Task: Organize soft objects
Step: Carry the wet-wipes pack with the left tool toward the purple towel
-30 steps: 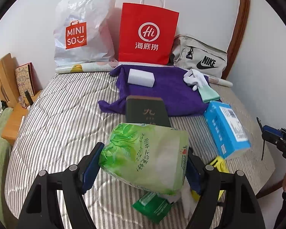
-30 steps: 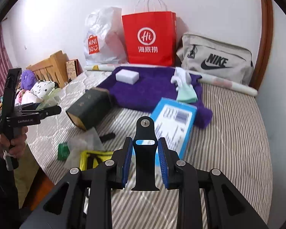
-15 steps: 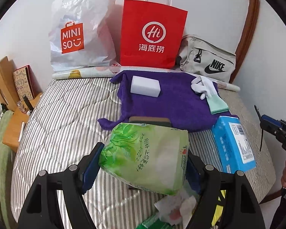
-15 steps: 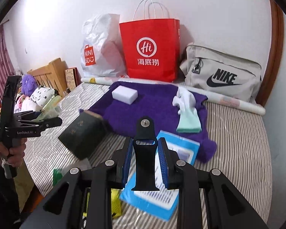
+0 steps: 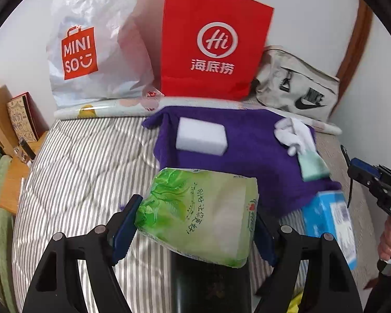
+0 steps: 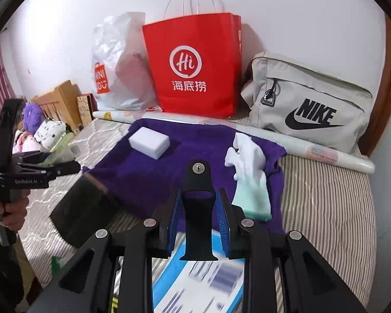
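Note:
My left gripper (image 5: 195,224) is shut on a green tissue pack (image 5: 198,214), held above the striped bed (image 5: 86,172). My right gripper (image 6: 198,216) is shut on a black rubber strap (image 6: 198,195) that stands upright between its blue pads. Just ahead of both lies a purple towel (image 5: 247,151) (image 6: 169,172). On it rest a white sponge block (image 5: 202,137) (image 6: 149,142) and a white-and-mint glove (image 5: 299,140) (image 6: 250,172). The right wrist view shows the left gripper (image 6: 52,167) at its left edge, in a hand.
Against the back wall stand a white Miniso bag (image 5: 91,52), a red paper bag (image 5: 213,44) and a grey Nike bag (image 6: 310,104), with a rolled sheet (image 6: 325,154) in front. A blue box (image 5: 331,224) and a dark box (image 6: 83,208) lie near the grippers.
Both grippers have moved forward over the bed toward the purple towel and the bags. The dark box has slid under the left gripper. Both grips are unchanged.

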`<act>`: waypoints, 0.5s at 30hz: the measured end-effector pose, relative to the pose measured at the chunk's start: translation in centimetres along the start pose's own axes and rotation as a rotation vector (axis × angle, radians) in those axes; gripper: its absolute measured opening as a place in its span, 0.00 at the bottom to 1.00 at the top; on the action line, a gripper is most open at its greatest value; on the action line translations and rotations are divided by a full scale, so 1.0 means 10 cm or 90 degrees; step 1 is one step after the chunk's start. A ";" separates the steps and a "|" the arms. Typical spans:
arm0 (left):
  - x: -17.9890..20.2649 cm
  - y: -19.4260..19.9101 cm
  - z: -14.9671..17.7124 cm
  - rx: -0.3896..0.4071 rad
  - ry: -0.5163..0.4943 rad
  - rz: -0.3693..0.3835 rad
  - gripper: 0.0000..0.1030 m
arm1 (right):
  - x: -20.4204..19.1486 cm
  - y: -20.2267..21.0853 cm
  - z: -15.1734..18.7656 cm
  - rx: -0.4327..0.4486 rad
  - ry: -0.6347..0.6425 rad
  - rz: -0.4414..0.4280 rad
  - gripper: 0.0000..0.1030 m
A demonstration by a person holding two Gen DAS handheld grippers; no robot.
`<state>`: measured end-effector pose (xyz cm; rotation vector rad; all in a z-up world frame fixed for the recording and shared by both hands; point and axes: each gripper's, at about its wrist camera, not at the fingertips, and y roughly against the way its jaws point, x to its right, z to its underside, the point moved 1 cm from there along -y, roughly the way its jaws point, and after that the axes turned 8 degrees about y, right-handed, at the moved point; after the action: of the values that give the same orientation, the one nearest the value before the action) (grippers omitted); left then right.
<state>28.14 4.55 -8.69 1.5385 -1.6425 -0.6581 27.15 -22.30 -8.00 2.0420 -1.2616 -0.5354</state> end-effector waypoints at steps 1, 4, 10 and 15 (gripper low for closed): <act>0.01 -0.05 -0.04 -0.005 -0.001 0.001 0.74 | 0.02 -0.06 -0.03 -0.005 0.002 0.003 0.26; 0.02 -0.21 -0.17 -0.024 0.011 0.019 0.74 | 0.08 -0.26 -0.10 -0.027 0.006 0.000 0.26; 0.05 -0.55 -0.33 -0.058 0.006 -0.014 0.74 | 0.16 -0.57 -0.19 -0.057 0.018 0.004 0.26; 0.07 -0.78 -0.42 -0.085 0.001 -0.025 0.74 | 0.21 -0.78 -0.21 -0.082 0.018 -0.001 0.27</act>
<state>36.08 3.40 -12.46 1.4781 -1.5384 -0.7708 34.25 -21.13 -12.19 1.9371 -1.1780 -0.5711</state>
